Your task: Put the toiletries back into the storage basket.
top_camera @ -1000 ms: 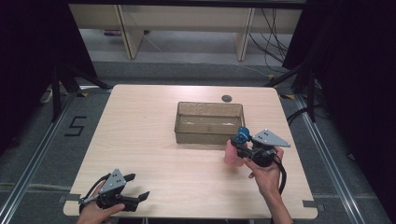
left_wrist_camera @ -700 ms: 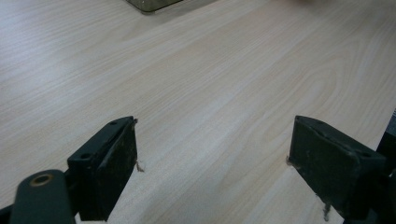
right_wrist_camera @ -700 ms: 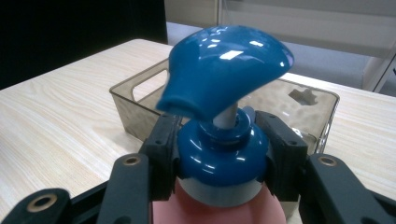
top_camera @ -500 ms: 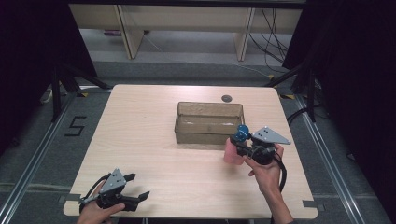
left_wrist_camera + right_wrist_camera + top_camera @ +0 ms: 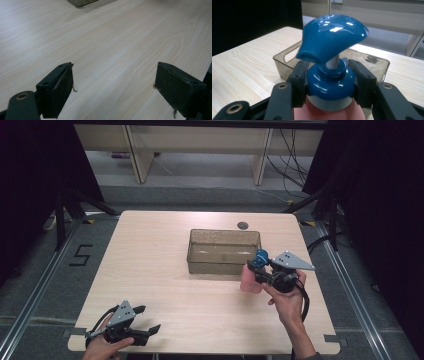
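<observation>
right hand-held gripper (image 5: 258, 270) is squeezed tight on my pink bottle (image 5: 250, 281), its jaws pinching the blue collar (image 5: 327, 83) just under the blue pump top (image 5: 332, 36). i see the bottle standing upright on the right part of the wooden surface (image 5: 150, 255), just beside the front right corner of the see-through brown tub (image 5: 223, 251). near the front left corner of the surface, my left hand-held gripper (image 5: 146, 319) sits low with its jaws spread wide and nothing between them.
</observation>
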The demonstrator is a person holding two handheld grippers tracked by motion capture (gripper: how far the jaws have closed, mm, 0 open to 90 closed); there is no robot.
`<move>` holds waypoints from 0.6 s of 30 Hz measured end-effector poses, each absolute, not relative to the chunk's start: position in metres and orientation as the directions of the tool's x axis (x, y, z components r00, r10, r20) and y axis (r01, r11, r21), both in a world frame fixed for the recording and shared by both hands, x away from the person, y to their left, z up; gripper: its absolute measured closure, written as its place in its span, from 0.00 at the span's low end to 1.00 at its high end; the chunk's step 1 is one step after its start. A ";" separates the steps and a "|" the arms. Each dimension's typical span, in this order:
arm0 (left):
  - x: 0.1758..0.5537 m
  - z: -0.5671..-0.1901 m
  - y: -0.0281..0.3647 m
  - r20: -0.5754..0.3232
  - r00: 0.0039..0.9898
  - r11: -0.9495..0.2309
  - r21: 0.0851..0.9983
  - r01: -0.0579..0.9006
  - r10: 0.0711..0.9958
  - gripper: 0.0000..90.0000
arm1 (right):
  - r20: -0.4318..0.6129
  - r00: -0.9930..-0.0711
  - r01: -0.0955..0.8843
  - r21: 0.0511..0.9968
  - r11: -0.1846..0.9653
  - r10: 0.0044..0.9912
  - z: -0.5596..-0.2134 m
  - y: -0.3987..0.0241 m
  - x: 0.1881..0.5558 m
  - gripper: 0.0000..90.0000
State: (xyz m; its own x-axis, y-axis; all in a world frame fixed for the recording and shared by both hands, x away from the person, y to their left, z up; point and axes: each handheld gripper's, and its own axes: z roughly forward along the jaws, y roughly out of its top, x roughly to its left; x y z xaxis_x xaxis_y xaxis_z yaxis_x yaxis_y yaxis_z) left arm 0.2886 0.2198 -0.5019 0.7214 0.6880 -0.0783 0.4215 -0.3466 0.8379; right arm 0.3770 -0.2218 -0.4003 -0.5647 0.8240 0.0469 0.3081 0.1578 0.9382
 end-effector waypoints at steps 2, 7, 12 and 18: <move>0.289 -0.502 0.220 -0.078 0.727 -0.350 0.838 0.418 0.683 0.16 | 0.034 -0.563 0.298 0.940 0.164 0.825 -0.397 -0.222 0.378 0.59; 0.289 -0.502 0.220 -0.078 0.726 -0.348 0.840 0.418 0.684 0.16 | 0.007 -0.565 0.277 0.943 0.182 0.825 -0.390 -0.222 0.380 0.59; 0.289 -0.502 0.220 -0.078 0.725 -0.347 0.840 0.418 0.684 0.16 | 0.052 -0.562 0.308 0.940 0.150 0.826 -0.384 -0.219 0.380 0.59; 0.289 -0.502 0.221 -0.072 0.727 -0.353 0.838 0.416 0.683 0.16 | 0.046 -0.570 0.288 0.946 0.148 0.820 -0.376 -0.218 0.383 0.59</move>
